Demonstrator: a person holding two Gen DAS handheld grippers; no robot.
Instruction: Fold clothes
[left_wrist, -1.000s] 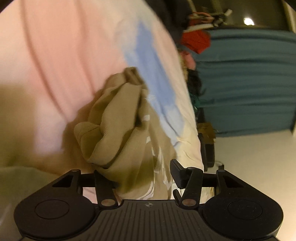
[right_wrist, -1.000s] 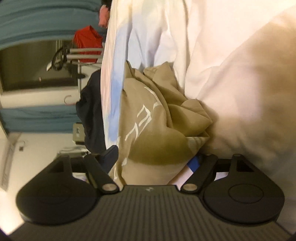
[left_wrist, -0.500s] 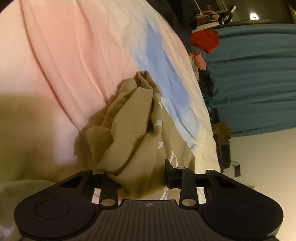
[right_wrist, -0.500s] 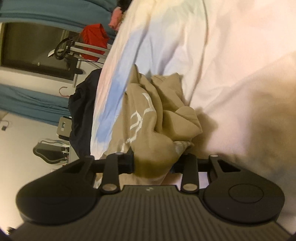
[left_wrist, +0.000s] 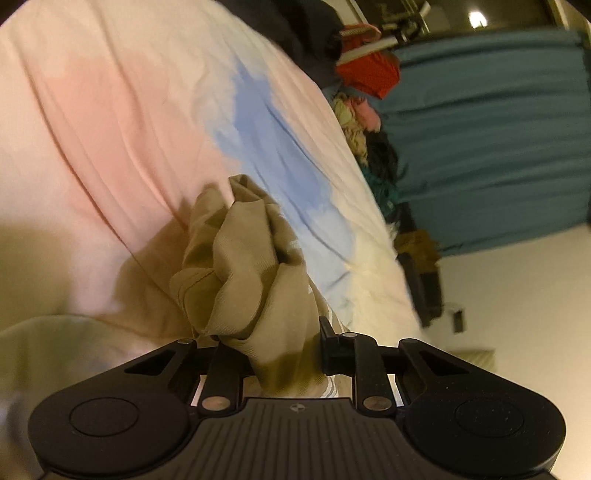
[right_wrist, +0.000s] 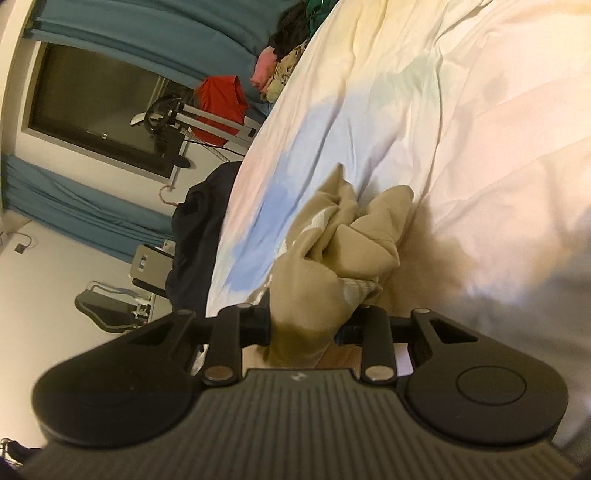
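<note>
A crumpled tan garment (left_wrist: 240, 258) with white print lies bunched on a pastel pink, blue and cream bedsheet (left_wrist: 110, 110). My left gripper (left_wrist: 277, 345) has a thick fold of it between its fingers. Its jaws are closing and pressing on the cloth. In the right wrist view the same tan garment (right_wrist: 354, 236) rises off the bedsheet (right_wrist: 461, 110) in a gathered lump. My right gripper (right_wrist: 304, 326) has another fold pinched between its closing jaws. The cloth hides the pads of both grippers.
A dark heap of clothes (right_wrist: 195, 236) hangs over the bed's edge. Behind it are teal curtains (left_wrist: 480, 129), a red garment (right_wrist: 221, 107) on a rack, a dark window (right_wrist: 92, 96) and mixed clothes (left_wrist: 358, 122) near the bed's far corner.
Both grippers have closed onto the tan garment and lifted. The cloth has pulled up into a taller bunch, and more of the bed and room shows beyond it.
</note>
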